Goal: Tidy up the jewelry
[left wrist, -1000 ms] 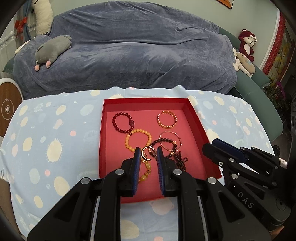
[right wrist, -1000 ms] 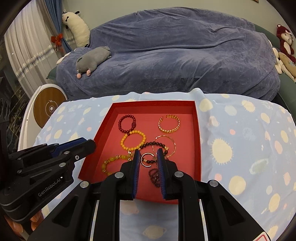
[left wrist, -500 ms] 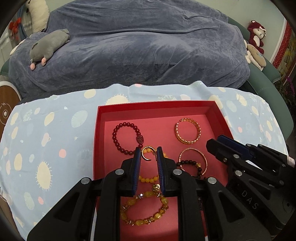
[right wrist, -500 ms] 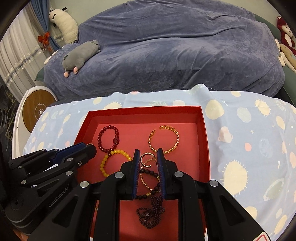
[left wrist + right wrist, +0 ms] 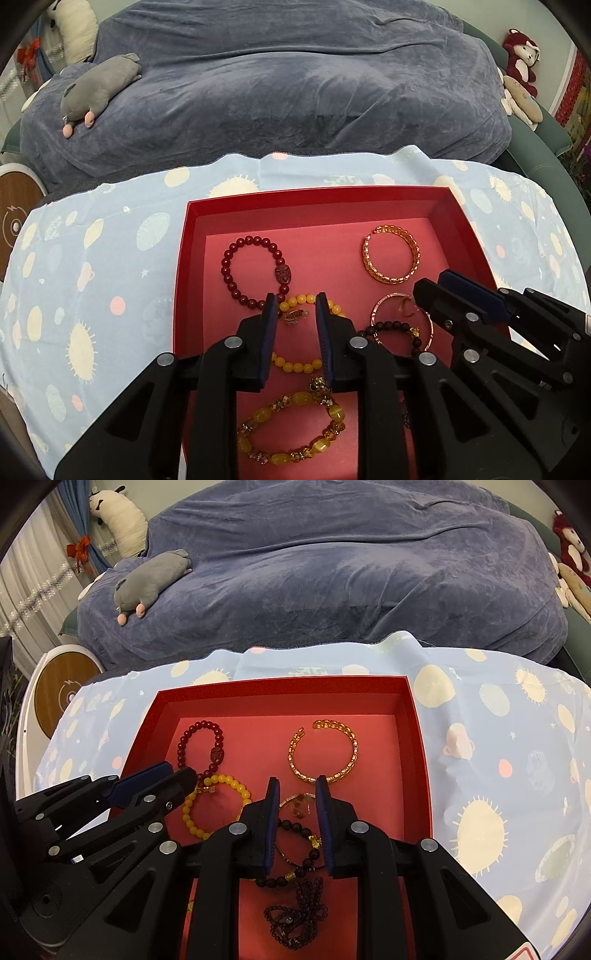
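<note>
Even soft indoor light, sharp focus, faint shadows, fisheye bending, dark vignetted corners

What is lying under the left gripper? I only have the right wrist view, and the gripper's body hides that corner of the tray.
Observer: A chunky yellow bracelet with gold spacers lies flat on the floor of the red tray there.
Operator: And between its fingers?
Observer: The left gripper has its jaws opening. A small gold earring lies on the tray between them, inside the loop of the yellow bead bracelet. The pads are clear of it.
</note>
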Demonstrator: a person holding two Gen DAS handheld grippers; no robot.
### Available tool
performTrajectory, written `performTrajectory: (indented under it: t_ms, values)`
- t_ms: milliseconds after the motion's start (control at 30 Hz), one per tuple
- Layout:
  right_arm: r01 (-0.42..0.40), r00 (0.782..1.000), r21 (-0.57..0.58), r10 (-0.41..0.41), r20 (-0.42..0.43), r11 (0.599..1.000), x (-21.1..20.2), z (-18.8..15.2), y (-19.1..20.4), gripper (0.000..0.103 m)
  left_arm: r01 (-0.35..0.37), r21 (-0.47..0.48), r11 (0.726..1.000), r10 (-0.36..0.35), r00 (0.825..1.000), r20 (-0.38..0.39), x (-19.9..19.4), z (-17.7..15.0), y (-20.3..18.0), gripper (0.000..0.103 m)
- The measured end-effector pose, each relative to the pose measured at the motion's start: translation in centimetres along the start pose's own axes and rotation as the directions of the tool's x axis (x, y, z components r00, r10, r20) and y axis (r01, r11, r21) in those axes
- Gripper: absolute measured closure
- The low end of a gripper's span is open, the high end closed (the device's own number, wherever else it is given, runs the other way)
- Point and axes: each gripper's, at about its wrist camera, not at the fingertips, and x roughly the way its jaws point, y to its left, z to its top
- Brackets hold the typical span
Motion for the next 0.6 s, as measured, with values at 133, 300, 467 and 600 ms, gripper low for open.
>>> performTrajectory:
  t_ms: [133, 300, 467, 600]
  values:
    - [0.014, 1.0, -0.008, -0.014, 0.01, 1.0, -0.8, 0.0, 0.3, 0.08, -0.008, -0.003, 1.0, 0.008, 1.0, 0.011, -0.8, -0.2, 0.0, 0.072]
    - [0.028, 0.999, -0.019, -0.027, 0.022, 0.999, -2.4, -0.4, 0.7, 0.076, -0.032, 0.01, 0.999, 0.032, 0.999, 0.028, -2.6, -0.5, -0.2, 0.071]
    - [0.039, 0.998, -0.01, -0.039, 0.05, 0.999, -4.8, -1.4, 0.9, 0.066, -0.039, -0.005, 0.999, 0.039, 0.998, 0.043, -5.1, -1.3, 0.1, 0.066]
    - [0.051, 0.996, 0.015, -0.052, 0.067, 0.999, -7.0, -2.9, 0.7, 0.054, -0.048, -0.011, 0.999, 0.048, 0.997, 0.065, -7.3, -2.6, 0.2, 0.057]
